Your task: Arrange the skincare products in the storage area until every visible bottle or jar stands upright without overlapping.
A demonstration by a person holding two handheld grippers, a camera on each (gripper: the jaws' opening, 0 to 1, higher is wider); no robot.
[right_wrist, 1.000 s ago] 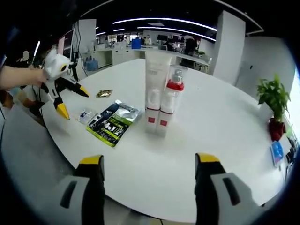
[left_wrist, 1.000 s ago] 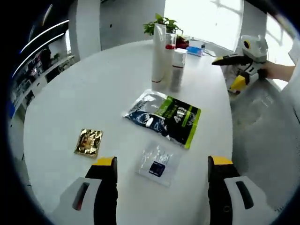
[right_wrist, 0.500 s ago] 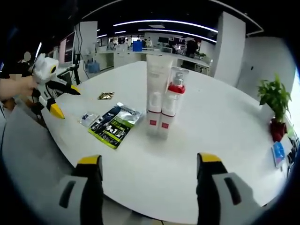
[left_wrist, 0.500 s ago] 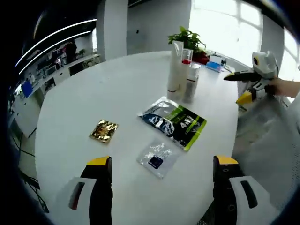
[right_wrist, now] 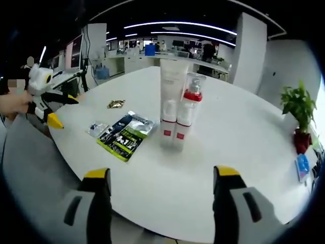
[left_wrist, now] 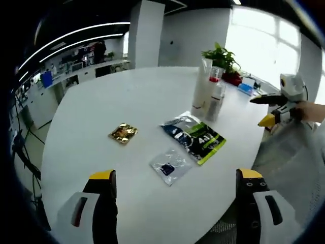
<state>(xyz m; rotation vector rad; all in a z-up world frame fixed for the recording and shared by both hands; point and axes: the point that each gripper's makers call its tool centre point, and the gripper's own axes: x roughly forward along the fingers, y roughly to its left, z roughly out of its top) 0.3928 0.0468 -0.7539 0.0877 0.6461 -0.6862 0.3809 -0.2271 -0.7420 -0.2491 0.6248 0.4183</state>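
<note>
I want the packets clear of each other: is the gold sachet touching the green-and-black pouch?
Apart. The left gripper view shows bare white table between the gold sachet and the green-and-black pouch.

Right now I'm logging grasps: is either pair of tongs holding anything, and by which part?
Nothing is held. The left tongs and the right tongs both stand open with nothing between them, short of the bottles standing on the table.

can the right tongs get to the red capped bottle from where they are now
Probably yes. The right tongs are open and face the red capped bottle across bare table. The tall white tube stands tight beside it, so a side grip looks crowded.
</note>
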